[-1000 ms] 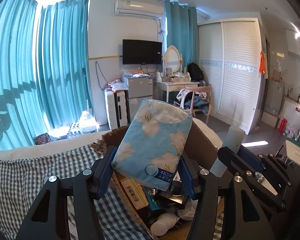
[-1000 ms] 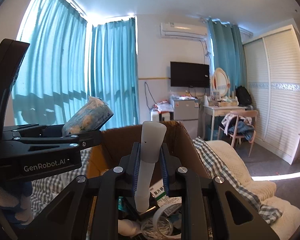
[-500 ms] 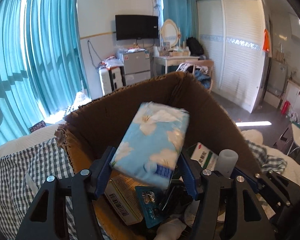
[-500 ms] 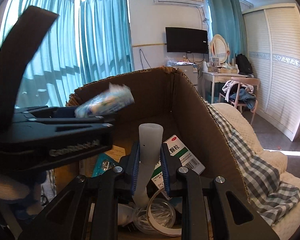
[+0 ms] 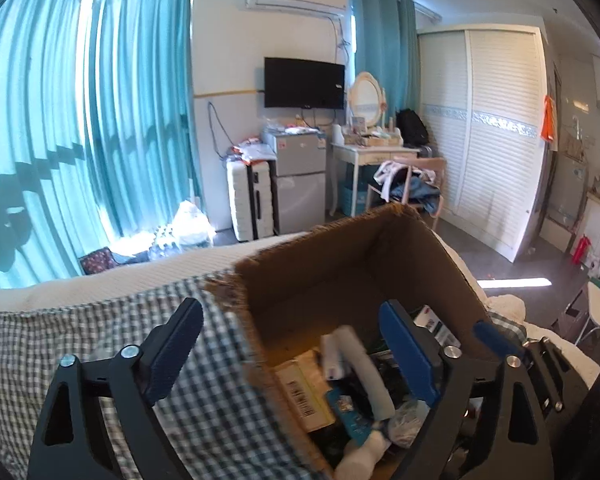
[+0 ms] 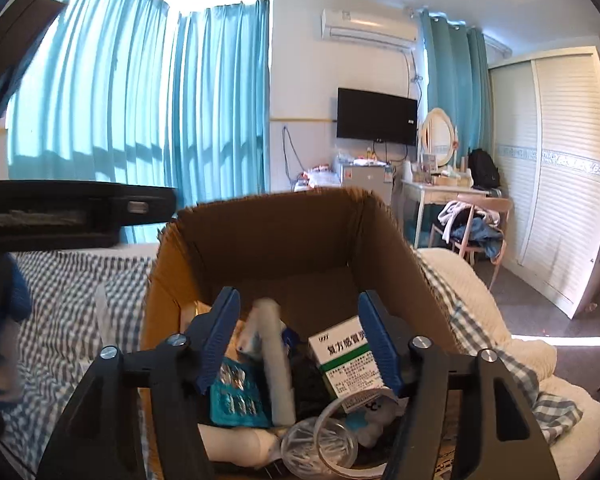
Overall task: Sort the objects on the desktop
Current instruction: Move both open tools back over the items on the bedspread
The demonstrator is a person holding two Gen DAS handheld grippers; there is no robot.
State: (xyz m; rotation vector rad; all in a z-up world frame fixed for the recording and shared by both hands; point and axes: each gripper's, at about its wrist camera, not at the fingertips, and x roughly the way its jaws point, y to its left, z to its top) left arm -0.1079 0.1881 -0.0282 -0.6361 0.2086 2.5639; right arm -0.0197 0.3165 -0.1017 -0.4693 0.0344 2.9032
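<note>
An open brown cardboard box [image 6: 284,240] sits on a checked bed cover and holds several small items. My right gripper [image 6: 298,344] is open above the box. A white tube [image 6: 274,364], blurred, lies loose between its jaws over a teal blister card [image 6: 236,396] and a green-and-white medicine box [image 6: 350,360]. My left gripper [image 5: 296,352] is open and empty over the box's left wall [image 5: 260,304]; the white tube [image 5: 360,364] shows there too. The blue flowered tissue pack is not in sight.
The checked cover [image 5: 80,340] spreads left of the box. A cream blanket [image 6: 468,292] lies to its right. A clear tape roll [image 6: 320,440] and a white bottle [image 6: 236,444] rest in the box's near end. Curtains, a fridge and a dressing table stand far behind.
Both grippers have opened. The left let go of the blue tissue pack, now out of sight. The right let go of the white tube, which tips into the box.
</note>
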